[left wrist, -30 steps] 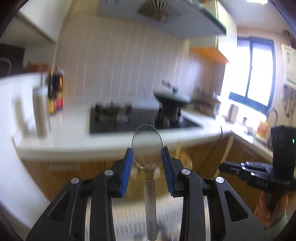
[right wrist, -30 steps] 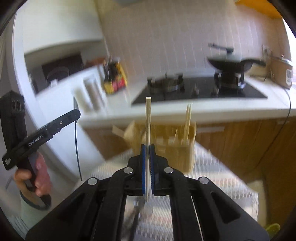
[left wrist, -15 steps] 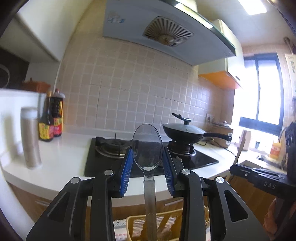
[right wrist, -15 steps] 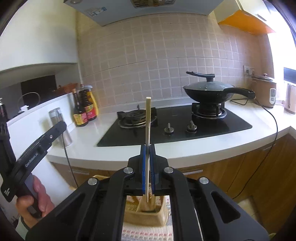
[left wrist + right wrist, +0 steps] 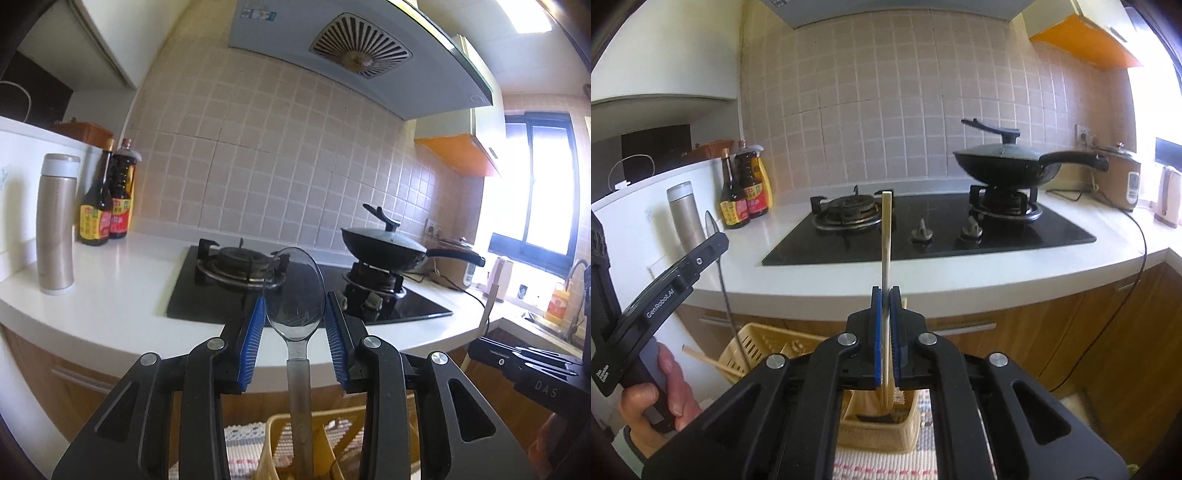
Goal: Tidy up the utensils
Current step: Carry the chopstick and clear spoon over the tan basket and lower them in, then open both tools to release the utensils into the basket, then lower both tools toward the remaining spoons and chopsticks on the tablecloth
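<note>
In the left wrist view a clear plastic spoon (image 5: pixel 295 295) stands upright between the blue pads of my left gripper (image 5: pixel 294 325), its bowl just filling the gap; its handle runs down into a yellow slatted utensil basket (image 5: pixel 351 428). In the right wrist view my right gripper (image 5: pixel 885 314) is shut on a pale wooden chopstick (image 5: pixel 886 236), held upright, its lower end inside the yellow basket (image 5: pixel 753 347). The left gripper body (image 5: pixel 665 291) and the hand holding it show at the left there. Another chopstick (image 5: pixel 709 363) leans out of the basket.
A white kitchen counter (image 5: pixel 1071 254) carries a black gas hob (image 5: pixel 923 229) with a lidded wok (image 5: pixel 1004 162). Sauce bottles (image 5: pixel 746 192) and a steel flask (image 5: pixel 685 218) stand at the left, a rice cooker (image 5: pixel 1123 177) at the right. A striped mat (image 5: pixel 879 465) lies under the basket.
Both views have tilted up from the basket and mat toward the counter and wall over the last second. The spoon and the chopstick stay in the same place between their pads.
</note>
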